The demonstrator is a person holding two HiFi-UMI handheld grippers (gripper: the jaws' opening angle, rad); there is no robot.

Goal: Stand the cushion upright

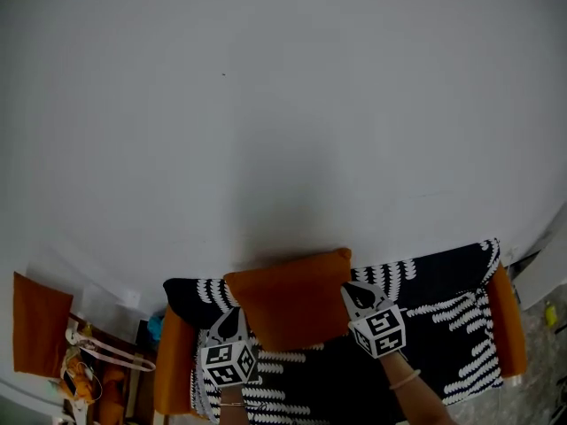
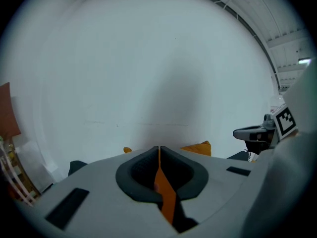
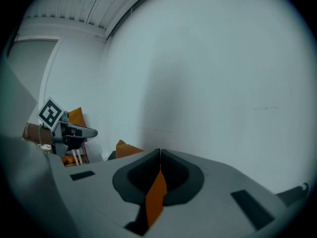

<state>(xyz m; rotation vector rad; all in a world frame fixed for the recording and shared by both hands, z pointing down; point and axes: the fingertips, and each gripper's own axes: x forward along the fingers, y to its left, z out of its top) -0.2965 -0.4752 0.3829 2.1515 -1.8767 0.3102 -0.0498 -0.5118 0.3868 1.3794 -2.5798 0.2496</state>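
cushion (image 1: 288,297) | left tongs (image 1: 236,315) gripping its edge | right tongs (image 1: 351,290) likewise

Left tool (image 2: 159,155) with jaws pressed together on a fold of orange cushion (image 2: 167,198), cushion corners showing just beyond the left tool, white wall (image 2: 148,58) behind, right tool (image 2: 256,133) and its marker cube (image 2: 285,121) to its right

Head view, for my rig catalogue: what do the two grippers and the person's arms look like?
The left gripper and right gripper match: light grey bodies, dark grey claw pads, each with a white cube of black square markers. A thin bracelet circles the right wrist.
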